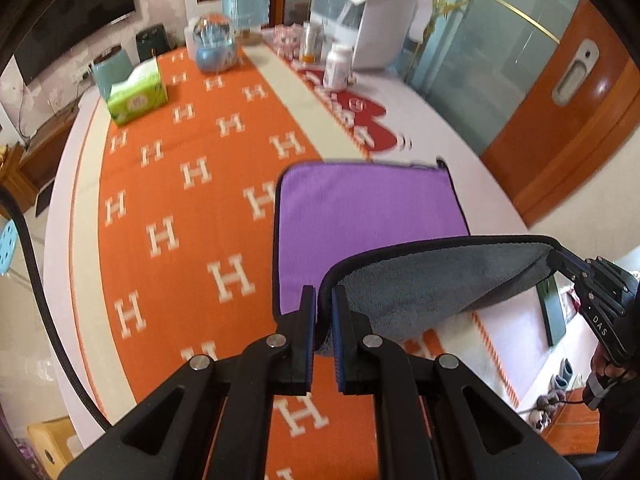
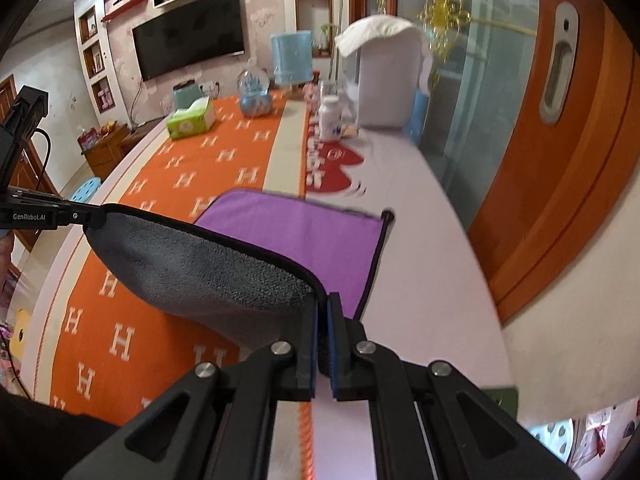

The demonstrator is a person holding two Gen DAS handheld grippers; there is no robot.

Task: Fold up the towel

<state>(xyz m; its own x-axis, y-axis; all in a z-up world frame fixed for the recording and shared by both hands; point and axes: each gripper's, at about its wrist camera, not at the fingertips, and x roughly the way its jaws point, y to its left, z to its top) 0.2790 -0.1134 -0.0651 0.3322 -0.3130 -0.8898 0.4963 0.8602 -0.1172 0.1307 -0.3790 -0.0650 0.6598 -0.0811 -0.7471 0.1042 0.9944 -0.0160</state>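
A towel (image 1: 368, 208), purple on one face and grey on the other with a dark hem, lies on the table; its far half is flat and its near edge is lifted. My left gripper (image 1: 325, 300) is shut on the near left corner. My right gripper (image 2: 325, 308) is shut on the near right corner; it also shows in the left wrist view (image 1: 560, 258). The grey underside (image 2: 192, 268) hangs stretched between the two grippers above the table. The left gripper shows at the left of the right wrist view (image 2: 96, 216).
An orange cloth with white H marks (image 1: 168, 184) covers the table. At the far end stand a green tissue box (image 1: 138, 96), a blue snow globe (image 1: 214, 46), a white bottle (image 1: 338, 68) and a white appliance (image 1: 388, 20). An orange door (image 2: 568, 160) is on the right.
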